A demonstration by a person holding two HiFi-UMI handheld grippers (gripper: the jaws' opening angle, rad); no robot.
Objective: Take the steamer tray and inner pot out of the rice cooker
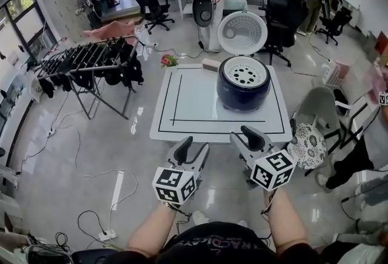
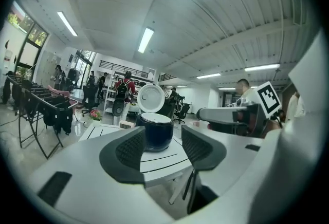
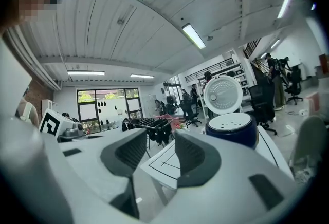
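On the far right part of the white table (image 1: 182,126) sits the rice cooker (image 1: 244,93), with its lid (image 1: 242,33) flipped up. The steamer tray (image 1: 245,72), white and perforated, is seated in the cooker's mouth. It covers the inner pot, so I can't see the pot; presumably it's still inside.

Progress: 0 of 2 items out. The open lid is the only prerequisite met. Left to do: lift the tray, then the pot.

The left gripper (image 1: 195,144) and right gripper (image 1: 244,134) hover side by side at the table's near edge, well apart from the cooker and pointing toward it. Both sets of jaws stand apart with nothing between the pads.

- Left gripper view: the cooker is lined up between the jaws but far beyond them.
- Right gripper view: the cooker and tray sit off to the right of the jaws.

My read: this is the approach phase, no contact yet.
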